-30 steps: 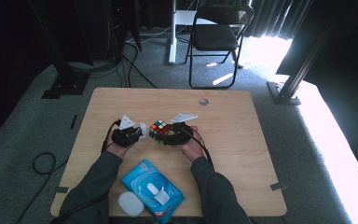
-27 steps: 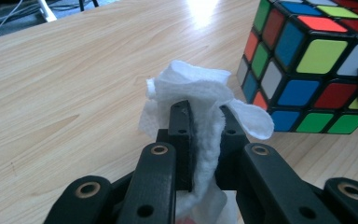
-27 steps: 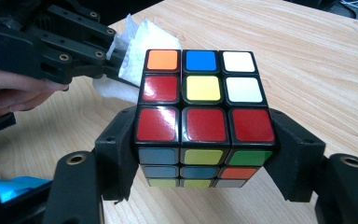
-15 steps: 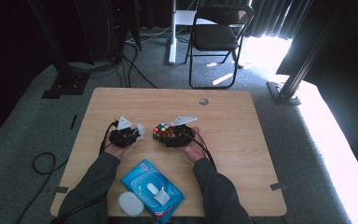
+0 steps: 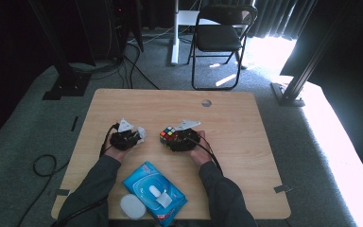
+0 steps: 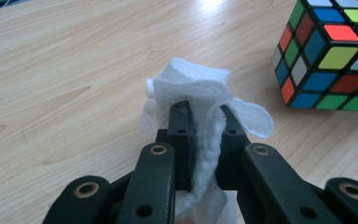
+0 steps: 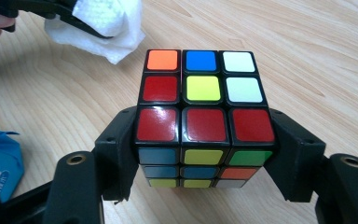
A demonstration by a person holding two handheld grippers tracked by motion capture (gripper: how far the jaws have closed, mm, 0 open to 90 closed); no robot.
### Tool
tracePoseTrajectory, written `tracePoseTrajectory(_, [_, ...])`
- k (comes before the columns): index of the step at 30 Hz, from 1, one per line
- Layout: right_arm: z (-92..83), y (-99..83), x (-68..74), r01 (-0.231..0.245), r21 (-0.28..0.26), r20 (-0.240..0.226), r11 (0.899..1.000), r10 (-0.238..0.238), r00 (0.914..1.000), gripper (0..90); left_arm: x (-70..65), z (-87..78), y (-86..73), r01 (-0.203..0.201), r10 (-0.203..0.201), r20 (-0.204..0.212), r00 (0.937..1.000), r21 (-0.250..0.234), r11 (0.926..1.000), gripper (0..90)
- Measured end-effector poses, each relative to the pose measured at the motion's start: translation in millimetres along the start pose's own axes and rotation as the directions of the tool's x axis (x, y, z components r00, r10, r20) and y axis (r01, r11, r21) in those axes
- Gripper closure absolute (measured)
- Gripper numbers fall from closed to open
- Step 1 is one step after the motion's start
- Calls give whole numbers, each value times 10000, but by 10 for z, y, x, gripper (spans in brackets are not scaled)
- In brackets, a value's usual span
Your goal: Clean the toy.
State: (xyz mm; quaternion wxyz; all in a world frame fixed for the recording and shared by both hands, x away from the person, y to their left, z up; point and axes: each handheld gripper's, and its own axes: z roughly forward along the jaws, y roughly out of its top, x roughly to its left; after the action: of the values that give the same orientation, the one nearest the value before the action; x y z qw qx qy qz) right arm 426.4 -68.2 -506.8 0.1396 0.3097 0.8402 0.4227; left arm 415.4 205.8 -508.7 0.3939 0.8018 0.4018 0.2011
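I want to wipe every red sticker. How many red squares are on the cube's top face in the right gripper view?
4 on the cube: all three squares in the row nearest the camera, plus the left square of the middle row. Other faces may hide more.

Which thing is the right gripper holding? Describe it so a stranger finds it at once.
Start at the wooden table and go to its middle, ahead of the blue wipes pack. There the right gripper clamps a puzzle cube. Its black-edged squares of red, yellow, blue, white and orange set it apart from the plain white wipe beside it.
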Motion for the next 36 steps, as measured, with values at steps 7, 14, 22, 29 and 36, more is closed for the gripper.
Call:
tracePoseTrajectory(7, [-2, -57, -55, -245, 60, 262, 9997, 244, 9994, 342, 36, -16, -40, 93, -92, -96, 9999, 67, 9999, 795])
tracePoseTrajectory(14, [16, -110, -91, -285, 220, 517, 9994, 273, 9983, 342, 51, -6, -68, 118, -115, -150, 9998, 160, 9998, 784])
tracePoseTrajectory(22, [44, -148, -99, -286, 394, 589, 9988, 263, 9979, 341, 60, 12, -92, 129, -122, -247, 9996, 304, 9995, 759])
tracePoseTrajectory(29, [38, -166, -91, -138, 395, 609, 9991, 113, 9981, 340, 66, 12, -106, 302, -294, -268, 9992, 294, 9991, 666])
tracePoseTrajectory(36, [6, -155, -93, -146, 95, 594, 9998, 140, 9981, 236, 89, 2, -123, 496, -492, -172, 9986, 189, 9986, 579])
